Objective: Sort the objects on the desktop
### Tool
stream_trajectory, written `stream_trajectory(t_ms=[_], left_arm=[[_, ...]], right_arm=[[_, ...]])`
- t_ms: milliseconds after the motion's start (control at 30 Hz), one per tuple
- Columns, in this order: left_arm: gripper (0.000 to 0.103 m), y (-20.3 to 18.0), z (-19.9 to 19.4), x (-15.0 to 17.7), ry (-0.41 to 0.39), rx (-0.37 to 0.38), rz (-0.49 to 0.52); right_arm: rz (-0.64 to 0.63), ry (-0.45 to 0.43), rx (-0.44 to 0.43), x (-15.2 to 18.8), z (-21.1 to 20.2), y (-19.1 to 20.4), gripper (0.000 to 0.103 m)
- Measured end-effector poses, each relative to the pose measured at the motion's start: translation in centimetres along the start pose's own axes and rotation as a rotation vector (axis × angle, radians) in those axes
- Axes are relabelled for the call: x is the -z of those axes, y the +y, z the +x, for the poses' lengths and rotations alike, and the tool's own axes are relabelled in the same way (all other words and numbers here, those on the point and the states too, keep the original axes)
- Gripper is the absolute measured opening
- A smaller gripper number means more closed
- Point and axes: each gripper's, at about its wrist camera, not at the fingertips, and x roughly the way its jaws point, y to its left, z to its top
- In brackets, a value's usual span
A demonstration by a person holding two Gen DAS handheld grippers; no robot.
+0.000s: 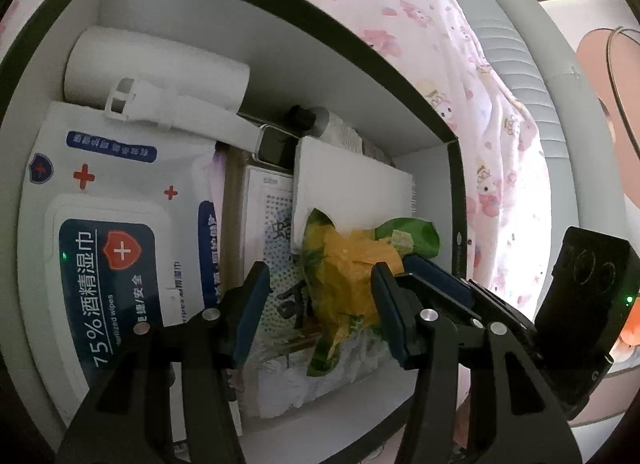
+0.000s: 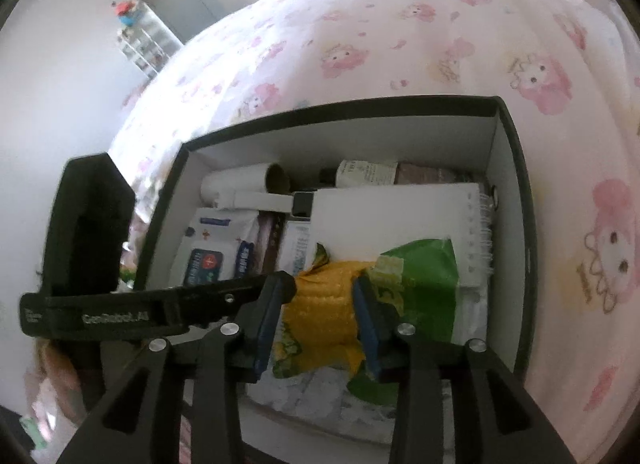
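Note:
A black-rimmed white box (image 1: 454, 184) (image 2: 516, 192) sits on a pink patterned cloth. Inside lie a wipes pack (image 1: 108, 248) (image 2: 208, 260), a white roll (image 1: 160, 72) (image 2: 236, 182), a white notebook (image 1: 352, 184) (image 2: 396, 216) and a green-and-yellow corn packet (image 1: 352, 264) (image 2: 332, 312). My right gripper (image 2: 316, 312) has its pads on both sides of the corn packet and is shut on it. My left gripper (image 1: 316, 300) is open above the box, the packet between its fingers; its right finger lies beside the right gripper's blue pad (image 1: 436, 280).
A smartwatch with white strap (image 1: 256, 140) (image 2: 296, 202) lies across the items. A dotted packet (image 1: 280, 248) lies under the corn packet. The pink cloth (image 1: 400, 16) (image 2: 440, 32) surrounds the box. A grey ribbed object (image 1: 516, 48) stands to the right.

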Motion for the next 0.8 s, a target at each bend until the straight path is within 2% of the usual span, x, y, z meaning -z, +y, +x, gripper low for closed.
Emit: stream_trajectory(t_ms=[200,300,367,433,567,667,800], left_arm=[[0.053,0.8,0.2,0.1,-0.001,0.05,-0.028],[0.054,1.0,0.5,0.1,0.019,0.073,-0.04],[0.054,0.7,0.6,0.0,0.029,0.073,-0.039],[0.054,0.2,0.9,-0.1,0.034,0.069,-0.037],[0.055,-0.1,0.8,-0.2,0.037,0.053,-0.029],[0.055,-0.3,0.8,-0.2,0.038,0.046,-0.02],[0.055,-0.3,1.1,-0.1,0.049,0.066,-0.029]], right_arm=[[0.001,0.016,0.025,0.5,0.1,-0.3,0.033],[0.025,0.035,0.018,1.1,0.2,-1.4,0.044],[0.042,0.058,0.0,1.3,0.4,-1.8,0.045],[0.013,0.065,0.019,1.6,0.5,-1.4,0.045],[0.026,0.06,-0.005,1.9,1.0,-1.1,0.047],[0.001,0.052,0.014,1.6,0.7,-0.8,0.047],[0.018,0.055,0.002,1.7,0.7,-1.4,0.048]])
